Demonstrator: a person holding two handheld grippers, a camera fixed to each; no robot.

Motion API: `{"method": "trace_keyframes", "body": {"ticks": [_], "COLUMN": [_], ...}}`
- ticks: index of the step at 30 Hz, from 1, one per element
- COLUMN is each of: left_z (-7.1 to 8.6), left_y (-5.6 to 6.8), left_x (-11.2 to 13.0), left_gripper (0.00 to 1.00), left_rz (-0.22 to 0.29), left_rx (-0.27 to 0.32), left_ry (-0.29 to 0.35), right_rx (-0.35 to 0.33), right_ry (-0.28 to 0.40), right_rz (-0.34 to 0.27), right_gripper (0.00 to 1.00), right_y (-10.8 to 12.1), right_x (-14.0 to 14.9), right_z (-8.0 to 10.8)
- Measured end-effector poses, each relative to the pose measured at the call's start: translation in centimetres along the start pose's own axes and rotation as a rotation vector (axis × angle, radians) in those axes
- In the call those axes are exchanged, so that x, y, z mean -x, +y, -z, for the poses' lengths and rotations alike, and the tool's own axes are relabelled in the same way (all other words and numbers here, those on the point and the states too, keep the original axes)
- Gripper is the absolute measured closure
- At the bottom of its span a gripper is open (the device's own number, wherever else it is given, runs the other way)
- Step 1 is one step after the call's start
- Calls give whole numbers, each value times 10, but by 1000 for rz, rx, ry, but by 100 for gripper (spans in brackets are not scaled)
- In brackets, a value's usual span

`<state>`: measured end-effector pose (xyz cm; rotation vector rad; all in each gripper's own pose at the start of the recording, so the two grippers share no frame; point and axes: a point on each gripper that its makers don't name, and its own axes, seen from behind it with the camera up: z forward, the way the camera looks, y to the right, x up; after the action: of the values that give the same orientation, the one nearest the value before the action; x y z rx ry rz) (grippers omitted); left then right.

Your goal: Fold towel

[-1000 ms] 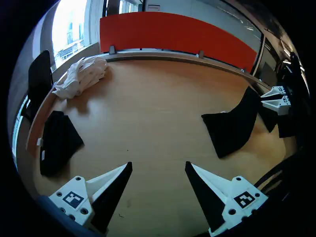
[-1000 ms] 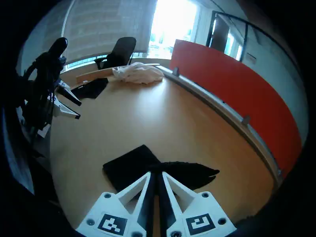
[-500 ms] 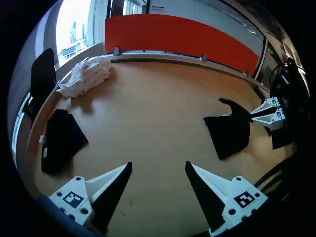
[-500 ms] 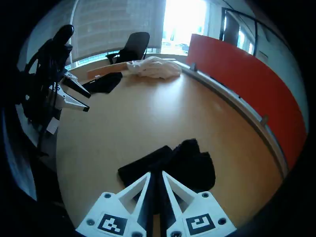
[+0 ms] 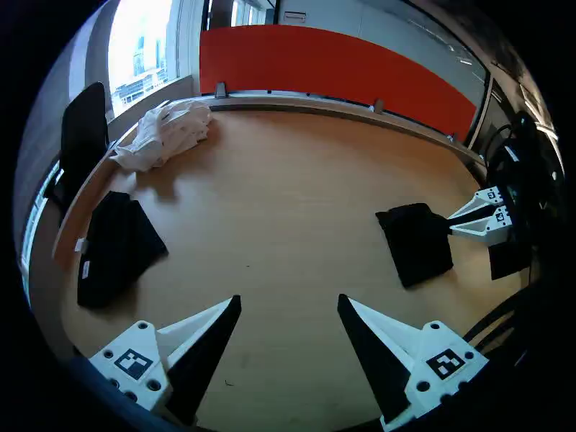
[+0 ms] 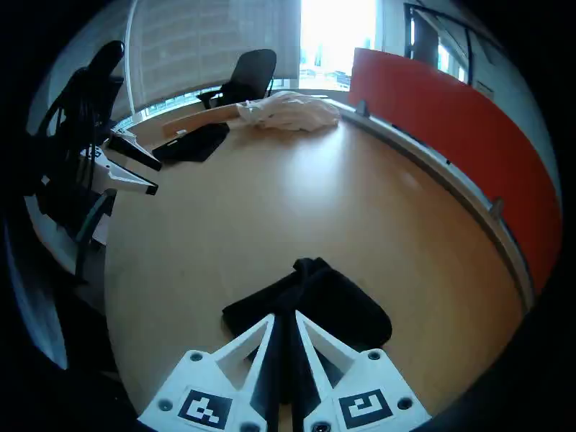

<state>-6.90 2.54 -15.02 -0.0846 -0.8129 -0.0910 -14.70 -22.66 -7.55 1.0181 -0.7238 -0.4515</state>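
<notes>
Desk (image 5: pixel 288 180) middle open | left gripper (image 5: pixel 288 299) jaws wide | right gripper (image 6: pixel 284 317) jaws pinching black towel (image 6: pixel 338 308) edge

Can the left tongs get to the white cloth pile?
Probably yes. The left tongs are open and only bare table lies between them and the white cloth. It sits far off by the table's far edge, though, so the person may need a long reach.
</notes>
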Motion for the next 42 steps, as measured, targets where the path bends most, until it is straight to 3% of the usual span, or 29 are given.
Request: {"method": "trace_keyframes", "body": {"ticks": [18, 22, 27, 31, 42], "left_z": [0, 1, 0, 0, 0], "left_y": [5, 4, 3, 4, 7], "left_x": [-1, 0, 1, 0, -1], "left_gripper": [0, 0, 0, 0, 0], "left_rz": [-10, -8, -4, -6, -13], "left_rx": [6, 4, 2, 3, 6], "left_ry": [0, -1, -1, 1, 2], "right_rx": [-33, -33, -28, -21, -18], "right_ry": [-22, -27, -33, -33, -28], "right_rz": [-23, -27, -32, -38, -37], "right_gripper": [89, 74, 39, 32, 31], "right_y": [-12, -12, -10, -8, -5], "right_x": [10, 13, 16, 17, 14], "right_z": [-21, -20, -18, -17, -13]}}
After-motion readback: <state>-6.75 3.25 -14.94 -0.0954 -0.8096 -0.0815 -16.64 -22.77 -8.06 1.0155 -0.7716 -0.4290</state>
